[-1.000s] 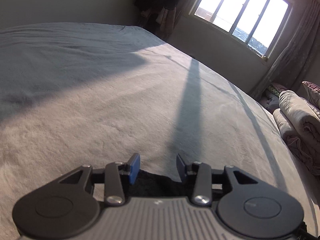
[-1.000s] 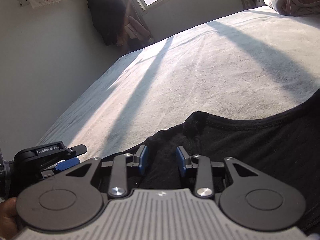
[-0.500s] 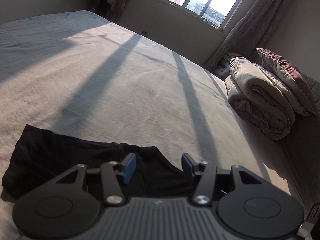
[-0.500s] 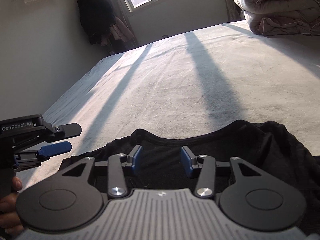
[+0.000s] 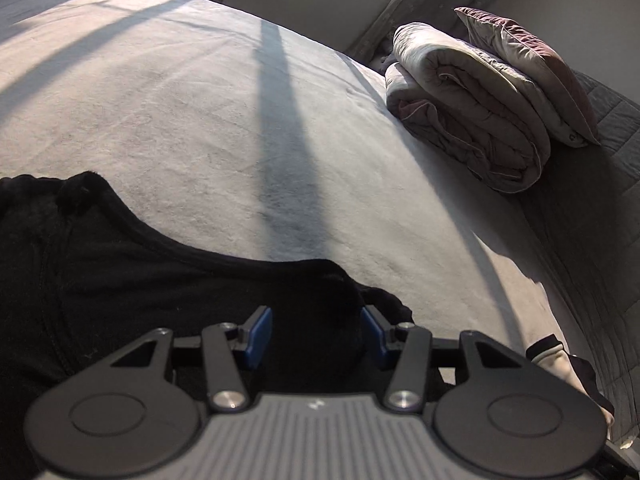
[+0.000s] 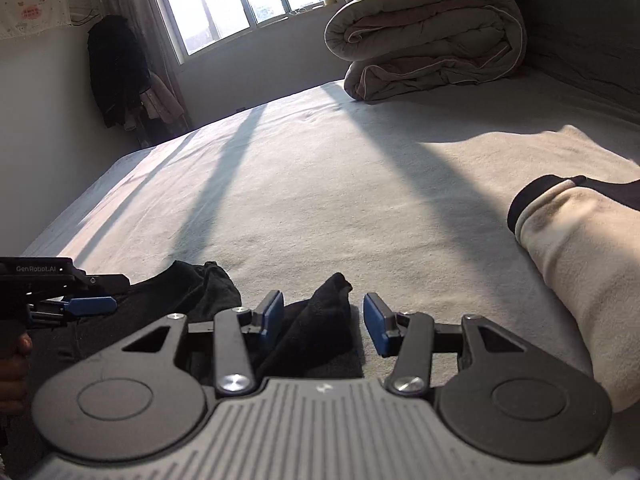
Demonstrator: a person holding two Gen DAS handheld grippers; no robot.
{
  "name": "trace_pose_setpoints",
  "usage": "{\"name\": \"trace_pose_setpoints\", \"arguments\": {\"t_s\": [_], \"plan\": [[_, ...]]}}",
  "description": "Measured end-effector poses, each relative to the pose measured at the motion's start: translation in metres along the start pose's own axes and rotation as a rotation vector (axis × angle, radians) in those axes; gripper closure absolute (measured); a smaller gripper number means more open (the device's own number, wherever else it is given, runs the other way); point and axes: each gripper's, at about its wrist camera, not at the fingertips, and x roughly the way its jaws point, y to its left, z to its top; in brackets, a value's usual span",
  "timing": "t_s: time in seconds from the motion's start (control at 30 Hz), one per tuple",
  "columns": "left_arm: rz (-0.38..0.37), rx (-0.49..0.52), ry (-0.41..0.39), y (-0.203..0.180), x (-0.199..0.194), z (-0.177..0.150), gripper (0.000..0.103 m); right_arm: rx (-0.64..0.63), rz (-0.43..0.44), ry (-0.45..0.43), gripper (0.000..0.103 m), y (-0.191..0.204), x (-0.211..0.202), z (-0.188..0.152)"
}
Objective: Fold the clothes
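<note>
Left gripper (image 5: 316, 334): jaws apart over crumpled black cotton garment (image 5: 132, 280)
Right gripper (image 6: 323, 324): jaws apart, straddling a raised fold
Setting: grey bedsheet (image 6: 320, 184)

left tool (image 5: 316, 334) spread wide | over black garment (image 5: 120, 280) | on bed (image 5: 200, 120)

Both views are taken low over the bed (image 5: 248, 112), each looking forward along the fingers of its own hand-held gripper. The left wrist view is held close above the black garment (image 5: 120, 280) and is faced toward the rolled quilt (image 5: 464, 120) at the bed's far right. The right wrist view is aimed toward the window (image 6: 240, 0). The bed, quilt and garment (image 6: 320, 320) are shared, and the left hand-held gripper (image 6: 80, 300) is caught at the right view's left edge.
</note>
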Motion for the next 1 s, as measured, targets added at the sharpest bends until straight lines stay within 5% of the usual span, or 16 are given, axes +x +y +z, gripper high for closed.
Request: {"name": "trace_pose_setpoints", "arguments": {"t_s": [0.13,0.4,0.47,0.5,0.53,0.8,1.0], "plan": [[-0.037,-0.037,-0.004,-0.008,0.025,0.003,0.053,0.007,0.034,-0.057,0.048,-0.013,-0.006,0.003],[-0.04,-0.01,-0.076,-0.015,0.041,-0.003,0.06,0.031,0.054,-0.026,0.051,-0.016,0.026,-0.011],[-0.051,0.017,-0.082,-0.017,0.041,-0.004,0.073,0.004,0.055,-0.019,0.069,-0.011,0.029,-0.012],[-0.078,0.024,-0.075,-0.017,0.043,-0.005,0.097,0.007,0.063,-0.017,0.08,-0.012,0.029,-0.011],[-0.102,0.029,-0.07,-0.017,0.044,-0.005,0.102,0.015,0.069,-0.017,0.099,-0.013,0.028,-0.011],[-0.087,0.033,-0.222,-0.014,0.038,-0.004,0.102,0.002,-0.098,-0.154,0.1,-0.02,-0.004,0.003],[-0.038,0.016,-0.287,-0.009,0.043,-0.012,0.102,-0.043,-0.225,-0.105,0.102,-0.025,0.013,-0.004]]}}
